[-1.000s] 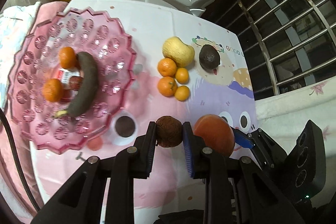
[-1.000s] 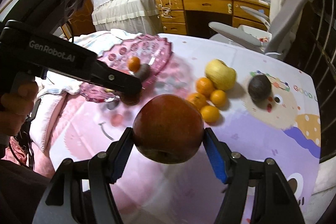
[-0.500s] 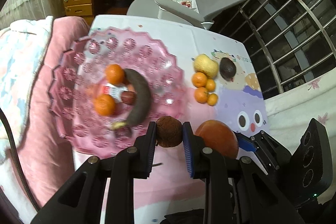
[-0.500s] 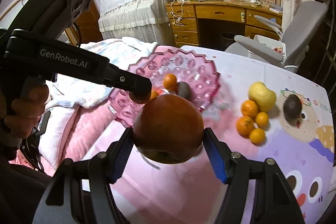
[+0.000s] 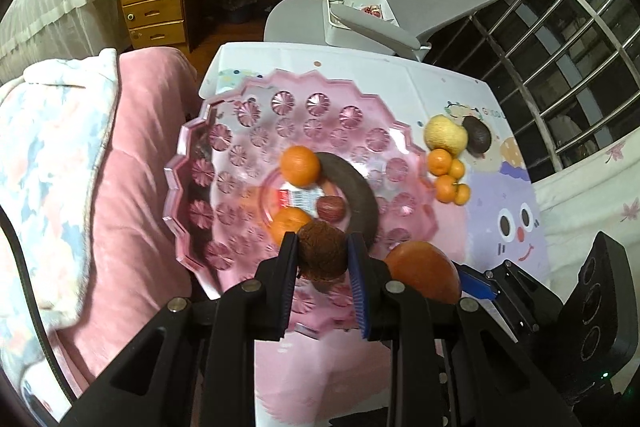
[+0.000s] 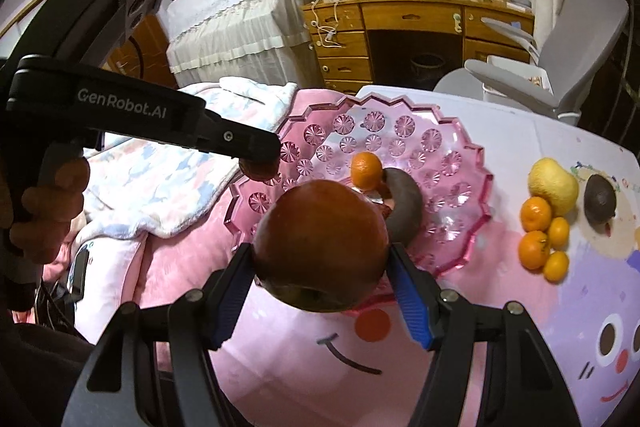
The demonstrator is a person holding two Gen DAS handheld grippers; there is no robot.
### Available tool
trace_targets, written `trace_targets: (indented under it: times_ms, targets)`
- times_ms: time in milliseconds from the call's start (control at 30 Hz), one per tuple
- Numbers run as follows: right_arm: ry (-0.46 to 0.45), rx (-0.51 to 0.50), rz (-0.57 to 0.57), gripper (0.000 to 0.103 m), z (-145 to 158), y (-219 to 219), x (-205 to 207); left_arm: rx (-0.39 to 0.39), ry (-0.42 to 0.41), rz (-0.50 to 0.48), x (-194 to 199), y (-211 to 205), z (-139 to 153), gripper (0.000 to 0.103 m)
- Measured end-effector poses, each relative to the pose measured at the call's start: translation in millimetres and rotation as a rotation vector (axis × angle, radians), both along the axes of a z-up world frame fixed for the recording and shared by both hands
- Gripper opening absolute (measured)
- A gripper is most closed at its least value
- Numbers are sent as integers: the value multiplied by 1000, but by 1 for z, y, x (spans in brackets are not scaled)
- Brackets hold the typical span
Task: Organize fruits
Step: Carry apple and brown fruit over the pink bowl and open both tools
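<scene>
Delivery step: my left tool (image 5: 323, 254) grips a brown fruit (image 5: 322, 250), right tool (image 6: 322, 277) clamps an apple (image 6: 320, 243), both above the pink tray (image 5: 188, 163); next, lower and release.

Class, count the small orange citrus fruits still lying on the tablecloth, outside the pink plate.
4. They sit clustered beside the yellow fruit: orange one, orange two, orange three, orange four. Others may be hidden behind them.
</scene>
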State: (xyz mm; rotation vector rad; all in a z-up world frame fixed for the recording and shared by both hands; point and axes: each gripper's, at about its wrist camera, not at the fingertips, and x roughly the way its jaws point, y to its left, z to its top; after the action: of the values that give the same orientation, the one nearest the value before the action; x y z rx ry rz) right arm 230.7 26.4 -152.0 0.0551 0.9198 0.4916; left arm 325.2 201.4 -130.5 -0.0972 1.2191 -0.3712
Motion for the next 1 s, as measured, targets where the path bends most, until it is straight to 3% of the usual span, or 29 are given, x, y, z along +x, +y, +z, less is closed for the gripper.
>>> trace_targets:
  times_ms: [467,767,900,933,967,1000]
  targets:
    - [111,-40,3,67,-39,56,26,78,9,-33,45,20,-46,24]
    - [175,-63,-13,68,-49,63,34,93,36,-45,55,16,-64,25]
    - [196,-62,-36,68,-51,60,36,101,43,-47,54,13,-63,40]
    - [203,-59,-40,68,-51,59,37,106,40,-44,53,12,-62,53]
    - [208,-59,-45,68,-50,58,38,117,31,-39,52,12,-59,60]
    - [212,-60,-50,68,-50,56,38,122,24,-38,51,12,-57,60]
